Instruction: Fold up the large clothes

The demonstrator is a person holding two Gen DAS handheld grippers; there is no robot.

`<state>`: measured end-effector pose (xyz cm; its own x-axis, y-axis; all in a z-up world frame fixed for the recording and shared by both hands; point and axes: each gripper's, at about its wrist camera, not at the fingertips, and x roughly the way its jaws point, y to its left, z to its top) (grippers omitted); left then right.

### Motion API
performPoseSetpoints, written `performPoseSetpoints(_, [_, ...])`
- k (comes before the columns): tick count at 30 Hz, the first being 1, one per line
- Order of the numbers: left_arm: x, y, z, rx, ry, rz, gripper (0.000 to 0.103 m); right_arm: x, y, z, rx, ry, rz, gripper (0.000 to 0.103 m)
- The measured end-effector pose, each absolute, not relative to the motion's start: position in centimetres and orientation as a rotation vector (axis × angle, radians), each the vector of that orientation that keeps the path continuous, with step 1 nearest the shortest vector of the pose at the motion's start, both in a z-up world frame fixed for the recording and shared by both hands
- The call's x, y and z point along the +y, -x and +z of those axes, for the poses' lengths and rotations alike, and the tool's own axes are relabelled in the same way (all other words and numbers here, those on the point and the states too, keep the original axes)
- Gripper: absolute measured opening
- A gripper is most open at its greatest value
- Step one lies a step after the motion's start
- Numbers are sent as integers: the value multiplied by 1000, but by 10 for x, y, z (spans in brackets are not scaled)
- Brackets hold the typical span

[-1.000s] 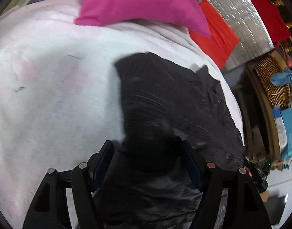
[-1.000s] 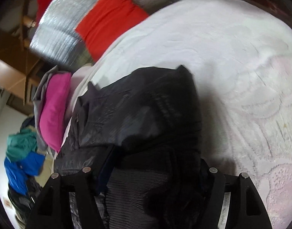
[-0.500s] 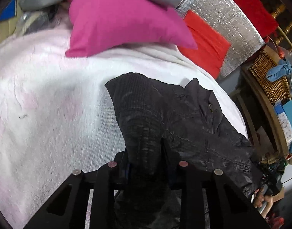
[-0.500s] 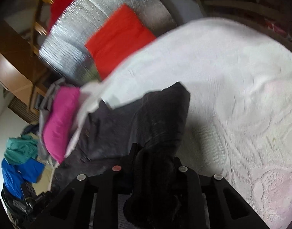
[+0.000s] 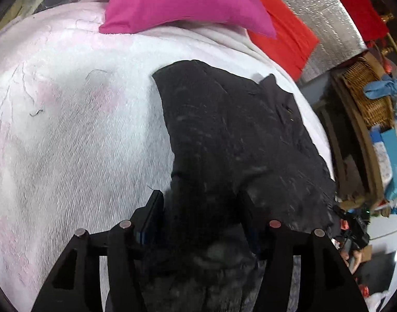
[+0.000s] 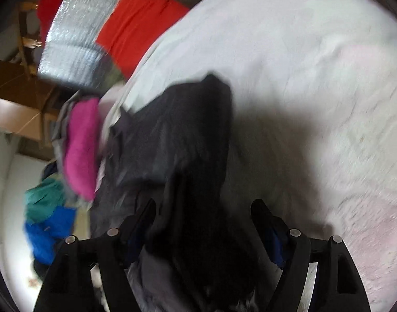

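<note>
A black jacket [image 5: 224, 130] lies spread on a white and pink bed cover [image 5: 68, 143]. Its near end is bunched up between the fingers of my left gripper [image 5: 201, 208], whose jaws are opening; the fabric fills the gap and spills over them. In the right wrist view the same jacket [image 6: 177, 130] runs from the bed's left edge down into my right gripper [image 6: 203, 215]. Those jaws are opening too. A dark fold lies between them, and bare cover shows beside the right fingertip [image 6: 260, 210]. This view is motion-blurred.
A pink pillow [image 5: 177, 0] lies at the far end of the bed, with a red cloth [image 5: 286, 39] and a silver foil panel [image 5: 315, 5] beyond it. A wicker basket [image 5: 367, 96] and boxes crowd the right side. Blue and teal clothes [image 6: 47, 221] are piled off the bed's left edge.
Half a second ago both grippers were pinched shut on bunched black fabric. Now both stand apart, with the fabric loose between the fingers. The right wrist view has shifted and blurred.
</note>
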<state>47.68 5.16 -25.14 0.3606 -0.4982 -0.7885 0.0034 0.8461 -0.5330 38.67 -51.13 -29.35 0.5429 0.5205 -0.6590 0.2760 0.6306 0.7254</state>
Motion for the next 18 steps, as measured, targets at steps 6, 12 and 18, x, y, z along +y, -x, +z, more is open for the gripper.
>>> performPoseSetpoints(6, [57, -473, -258, 1167, 538, -377, 49, -488, -379, -286, 1009, -799, 231, 79])
performPoseSetpoints(12, [52, -466, -253, 1131, 472, -361, 35, -459, -378, -277, 1028, -651, 180, 45])
performPoseSetpoints(18, [51, -469, -242, 1069, 451, -329, 26, -443, -367, -246, 928, -568, 150, 37])
